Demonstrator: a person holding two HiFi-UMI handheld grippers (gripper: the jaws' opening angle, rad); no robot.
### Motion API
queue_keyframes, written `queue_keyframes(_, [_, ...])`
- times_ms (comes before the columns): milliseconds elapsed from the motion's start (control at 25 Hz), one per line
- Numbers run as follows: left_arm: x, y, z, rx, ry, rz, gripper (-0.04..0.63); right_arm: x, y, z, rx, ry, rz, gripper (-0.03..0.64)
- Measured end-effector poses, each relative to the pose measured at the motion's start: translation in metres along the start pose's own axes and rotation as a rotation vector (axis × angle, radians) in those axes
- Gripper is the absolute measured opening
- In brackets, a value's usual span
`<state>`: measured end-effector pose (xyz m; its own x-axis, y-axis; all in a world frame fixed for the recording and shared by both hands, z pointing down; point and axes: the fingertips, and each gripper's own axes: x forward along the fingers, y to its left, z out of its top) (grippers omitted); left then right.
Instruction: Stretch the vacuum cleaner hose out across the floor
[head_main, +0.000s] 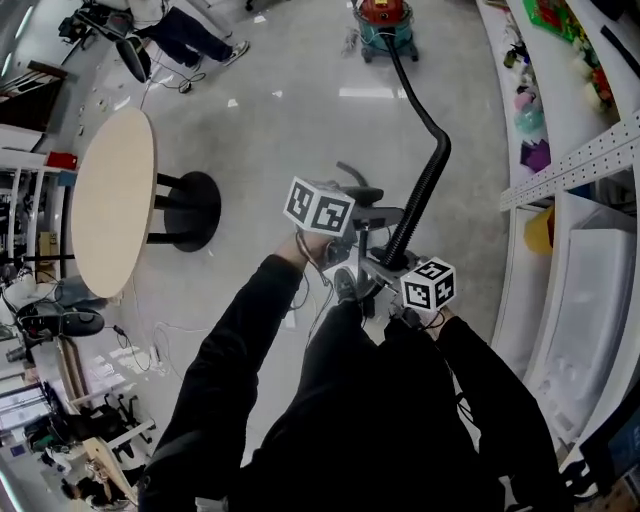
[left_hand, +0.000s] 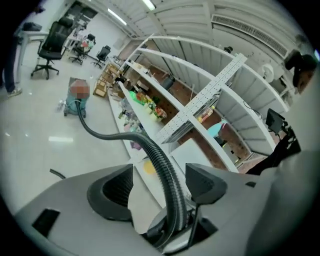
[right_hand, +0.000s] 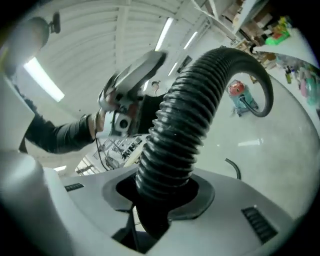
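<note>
1. Closest to me, my right gripper (right_hand: 167, 192) has its jaws closed around the hose (right_hand: 190, 115). The hose is black, ribbed and round, and it fills the whole gap between the dark pads. Below the clamp it disappears into shadow.
2. My left gripper (left_hand: 157, 180) is open. The same hose (left_hand: 155, 155) runs up between its jaws, clear of the grooved left pad and just beside the right one (whether it brushes that pad I cannot tell).
3. In the head view the left gripper (head_main: 372, 212) and right gripper (head_main: 397, 262) sit close together in front of my black sleeves (head_main: 230, 370). Their marker cubes cover most of the jaws there.
4. From the grippers the hose (head_main: 425, 185) climbs and arches over at a bend. Its long axis then runs straight away from me over the glossy pale floor (head_main: 290, 130), and the far stretch looks thinner and smoother.
5. It ends at the vacuum cleaner (head_main: 385, 25), which has a red top and teal body and is cut off by the frame's top edge.
6. White shelves (head_main: 570, 170) line the right side. A round, pale-topped table (head_main: 115, 200) on a black foot stands to the left.
</note>
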<state>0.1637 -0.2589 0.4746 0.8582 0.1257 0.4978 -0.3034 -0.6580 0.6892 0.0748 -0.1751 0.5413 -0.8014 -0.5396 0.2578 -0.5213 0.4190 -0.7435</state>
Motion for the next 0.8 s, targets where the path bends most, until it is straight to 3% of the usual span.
queue_keyframes(120, [-0.029,-0.011,-0.020,0.028,-0.097,0.058,0.324,-0.027,-0.015,0.011,0.163,-0.079,0.008,0.146])
queue_keyframes(200, [-0.042,-0.017,-0.045,0.084,-0.093,0.103,0.322,-0.042,-0.022,0.030,0.207,-0.132,0.014,0.144])
queue_keyframes(400, [-0.046,-0.028,-0.152,0.390,0.129,0.189,0.319,-0.050,-0.013,0.060,0.220,-0.126,0.047,0.146])
queue_keyframes(520, [-0.038,-0.019,-0.193,0.540,0.178,0.250,0.319,-0.039,0.002,0.062,0.244,-0.109,0.058,0.144])
queue_keyframes(600, [-0.030,-0.010,-0.206,0.559,0.167,0.264,0.319,-0.030,0.015,0.064,0.249,-0.113,0.073,0.146])
queue_keyframes(720, [-0.029,-0.003,-0.223,0.544,0.154,0.218,0.305,-0.013,0.037,0.071,0.267,-0.144,0.096,0.146])
queue_keyframes(760, [-0.033,-0.003,-0.227,0.539,0.147,0.196,0.210,-0.008,0.041,0.072,0.279,-0.153,0.090,0.146])
queue_keyframes(800, [-0.039,-0.004,-0.230,0.528,0.138,0.174,0.193,-0.004,0.043,0.072,0.294,-0.160,0.080,0.146])
